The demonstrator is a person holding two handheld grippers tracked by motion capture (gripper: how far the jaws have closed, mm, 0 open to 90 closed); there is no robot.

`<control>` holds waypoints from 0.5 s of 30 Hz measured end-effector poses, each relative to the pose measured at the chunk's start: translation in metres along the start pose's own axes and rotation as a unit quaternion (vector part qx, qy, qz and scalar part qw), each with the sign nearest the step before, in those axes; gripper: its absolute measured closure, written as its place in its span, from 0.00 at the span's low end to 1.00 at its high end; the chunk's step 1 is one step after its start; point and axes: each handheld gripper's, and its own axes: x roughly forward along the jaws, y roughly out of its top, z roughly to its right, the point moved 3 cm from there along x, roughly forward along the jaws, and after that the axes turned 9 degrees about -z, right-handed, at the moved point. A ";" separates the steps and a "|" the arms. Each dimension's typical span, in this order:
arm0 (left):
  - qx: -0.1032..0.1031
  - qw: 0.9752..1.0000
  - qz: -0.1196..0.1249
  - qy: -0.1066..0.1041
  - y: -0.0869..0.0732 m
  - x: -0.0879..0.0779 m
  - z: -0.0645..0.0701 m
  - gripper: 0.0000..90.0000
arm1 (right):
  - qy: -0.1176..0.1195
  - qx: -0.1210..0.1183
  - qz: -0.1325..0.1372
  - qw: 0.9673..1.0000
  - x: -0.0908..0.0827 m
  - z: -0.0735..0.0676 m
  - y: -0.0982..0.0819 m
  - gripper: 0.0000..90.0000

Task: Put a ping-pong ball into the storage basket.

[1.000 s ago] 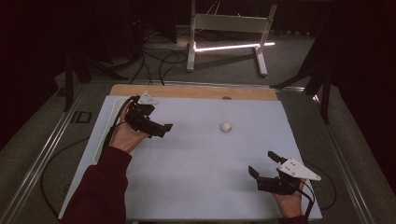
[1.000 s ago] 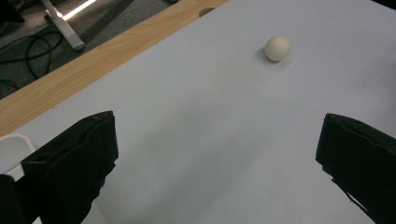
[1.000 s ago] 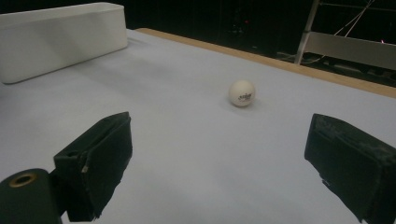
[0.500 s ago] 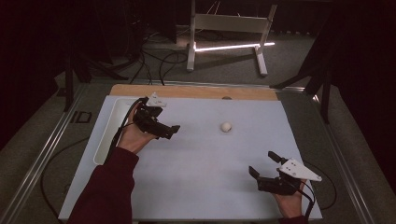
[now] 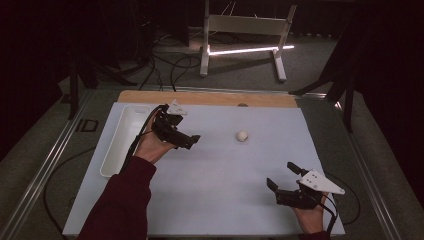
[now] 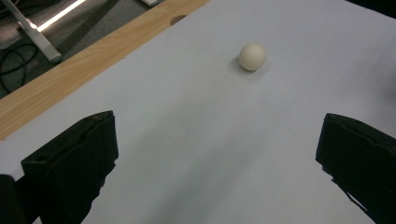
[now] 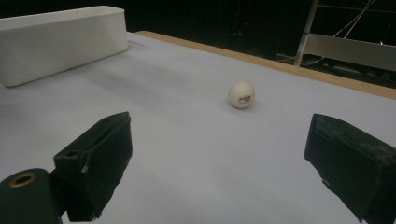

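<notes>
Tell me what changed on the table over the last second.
The left gripper moved right across the white mat, toward the ball, jaws open, holding nothing. The ball, the right gripper near the front edge and the white tray stayed put.

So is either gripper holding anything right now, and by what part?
Nothing is held. The left gripper and right gripper are both open and empty; the ball lies free on the table.

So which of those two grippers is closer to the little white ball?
The left gripper, held above the mat beside the white tray, is closer to the ball. The right gripper sits apart at the mat's near edge.
</notes>
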 end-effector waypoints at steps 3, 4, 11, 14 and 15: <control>0.000 1.000 -0.001 0.001 0.001 0.003 0.001 0.00 | 0.000 0.001 0.000 1.000 0.000 0.000 0.000 0.08; 0.000 1.000 -0.001 0.001 0.001 0.003 0.001 0.00 | 0.000 0.001 0.000 1.000 0.000 0.000 0.000 0.08; 0.005 1.000 -0.001 -0.002 0.006 0.010 0.005 0.00 | 0.000 0.000 0.001 1.000 0.000 0.000 0.000 0.08; 0.005 1.000 -0.001 -0.005 0.008 0.013 0.007 0.00 | 0.000 -0.001 0.001 1.000 0.000 0.000 0.000 0.08; 0.005 1.000 -0.001 -0.006 0.009 0.015 0.007 0.00 | 0.000 -0.001 0.001 1.000 0.000 0.000 0.000 0.08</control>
